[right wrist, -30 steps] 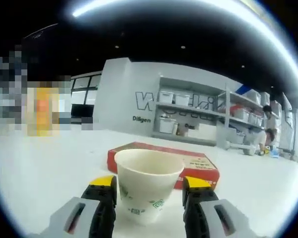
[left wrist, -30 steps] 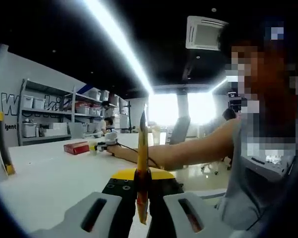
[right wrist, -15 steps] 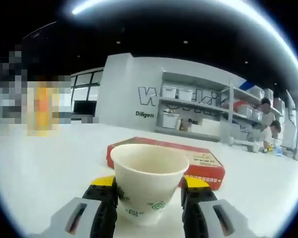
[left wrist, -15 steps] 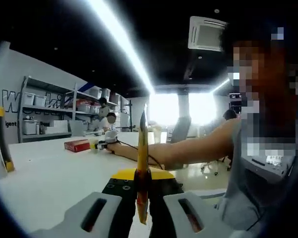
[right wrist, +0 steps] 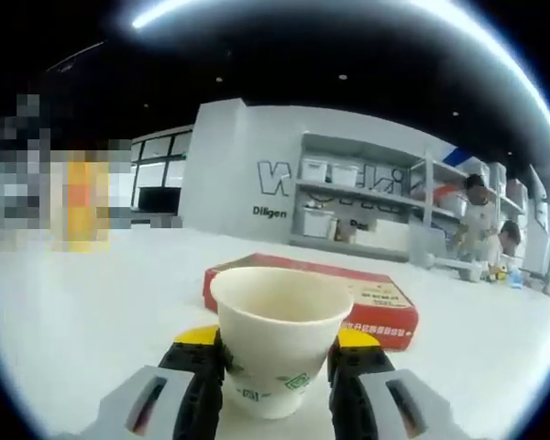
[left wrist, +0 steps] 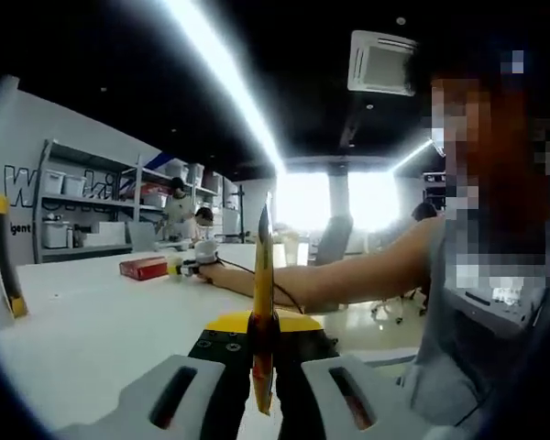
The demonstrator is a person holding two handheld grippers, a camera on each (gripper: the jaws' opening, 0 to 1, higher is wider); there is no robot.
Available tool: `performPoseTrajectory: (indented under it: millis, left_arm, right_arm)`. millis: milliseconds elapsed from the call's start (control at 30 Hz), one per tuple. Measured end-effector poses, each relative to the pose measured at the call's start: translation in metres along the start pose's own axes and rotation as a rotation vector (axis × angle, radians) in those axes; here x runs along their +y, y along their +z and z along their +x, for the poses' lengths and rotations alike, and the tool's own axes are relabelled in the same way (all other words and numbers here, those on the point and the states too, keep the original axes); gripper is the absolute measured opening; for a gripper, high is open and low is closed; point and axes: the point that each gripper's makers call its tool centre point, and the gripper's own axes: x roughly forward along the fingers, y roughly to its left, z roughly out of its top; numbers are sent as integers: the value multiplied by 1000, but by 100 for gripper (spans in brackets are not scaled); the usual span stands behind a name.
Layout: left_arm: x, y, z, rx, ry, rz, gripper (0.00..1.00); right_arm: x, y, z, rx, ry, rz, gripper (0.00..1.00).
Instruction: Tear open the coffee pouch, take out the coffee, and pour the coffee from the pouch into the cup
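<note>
Left gripper point(left wrist: 262, 367): jaws closed on a thin yellow pouch point(left wrist: 262, 302), held edge-on and upright between them, its top rising above the jaw tips.

Right gripper point(right wrist: 277, 385): jaws closed against both sides of a white paper cup point(right wrist: 277, 344), upright, mouth open, green print low on its wall. The cup stands on the table. In the left gripper view this gripper point(left wrist: 185, 268) shows small and far off, at the end of the person's outstretched arm point(left wrist: 348, 275), with the cup point(left wrist: 204, 252) at it.

Red box point(right wrist: 371, 302): flat, lying on the table just behind the cup; in the left gripper view it point(left wrist: 143, 268) lies just beside the far gripper.

Table point(right wrist: 82, 312): white, plain, broad. Bare surface spreads on both sides of the cup and box, and between the left gripper and the far gripper point(left wrist: 101, 330). Its near edge runs beside the person's body in the left gripper view.

Room: grey wall point(right wrist: 225, 183) with dark lettering; metal shelves point(right wrist: 367, 206) holding white bins; two people point(right wrist: 481, 225) by the shelves at the far end. Dark ceiling with a long light strip point(left wrist: 225, 82) and a ceiling vent point(left wrist: 380, 62). Bright windows point(left wrist: 335, 202) at the back. A yellow-and-black object point(left wrist: 5, 257) stands at the table's left edge in the left gripper view.
</note>
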Motion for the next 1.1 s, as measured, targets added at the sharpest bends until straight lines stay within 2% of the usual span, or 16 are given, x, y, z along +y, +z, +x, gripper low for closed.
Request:
performPoseTrajectory:
  millis: [200, 333, 467, 633, 833, 1000, 1100]
  left_arm:
    - [-2, 0, 1, -8, -7, -7, 10]
    - [-9, 9, -3, -35, -27, -3, 10]
    - [-17, 11, -5, -43, -45, 1, 10]
    - [-33, 15, -4, -49, -71, 11, 10]
    - [-50, 27, -5, -63, -87, 42, 10]
    - [-61, 32, -6, -58, -97, 75, 10]
    - [-62, 36, -12, -69, -96, 75, 10]
  right_arm:
    - [12, 4, -12, -14, 34, 45, 44]
    - [22, 5, -30, -27, 43, 64, 43]
    - [33, 11, -53, -66, 44, 105, 43]
    - [53, 14, -75, -85, 65, 106, 43]
    - [102, 24, -104, -107, 167, 79, 42]
    - [153, 27, -134, -112, 283, 60, 42]
    - [181, 35, -150, -145, 370, 112, 42]
